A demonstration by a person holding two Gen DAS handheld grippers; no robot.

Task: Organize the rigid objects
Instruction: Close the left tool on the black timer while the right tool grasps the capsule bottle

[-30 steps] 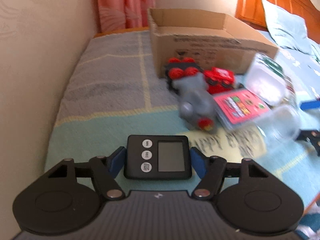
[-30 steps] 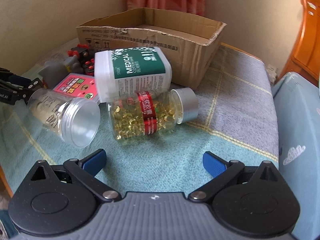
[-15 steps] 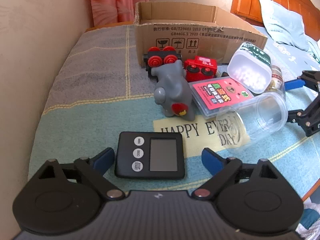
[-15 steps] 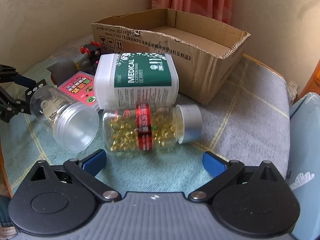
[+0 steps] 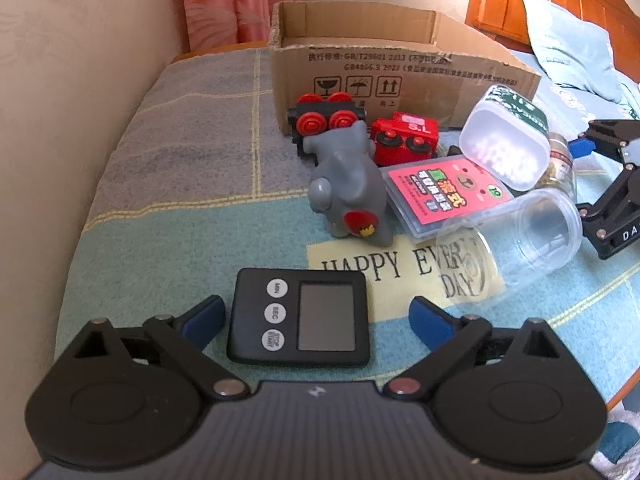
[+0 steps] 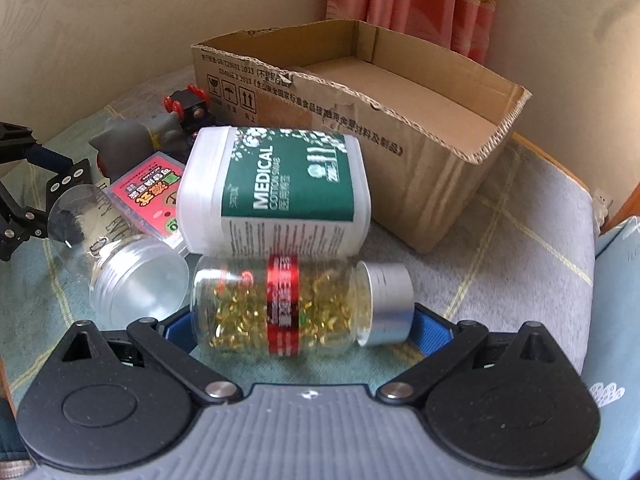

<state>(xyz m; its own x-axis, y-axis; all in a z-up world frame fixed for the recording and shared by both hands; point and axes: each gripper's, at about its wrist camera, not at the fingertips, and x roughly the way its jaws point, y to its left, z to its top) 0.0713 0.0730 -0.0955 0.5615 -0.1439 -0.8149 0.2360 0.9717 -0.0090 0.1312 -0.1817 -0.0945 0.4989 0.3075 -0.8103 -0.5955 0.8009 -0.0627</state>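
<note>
Left tool, pitched down, just spread around timer.

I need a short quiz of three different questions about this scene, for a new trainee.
1. True or false: the timer is squeezed by the left gripper.
2. Which way does the capsule bottle lie: A upright, B on its side?
3. Fill in: the cardboard box looks ____ inside.

Key: 1 false, the fingers stand apart from it. 2 B, between the open fingers of the right gripper. 3 empty.
</note>
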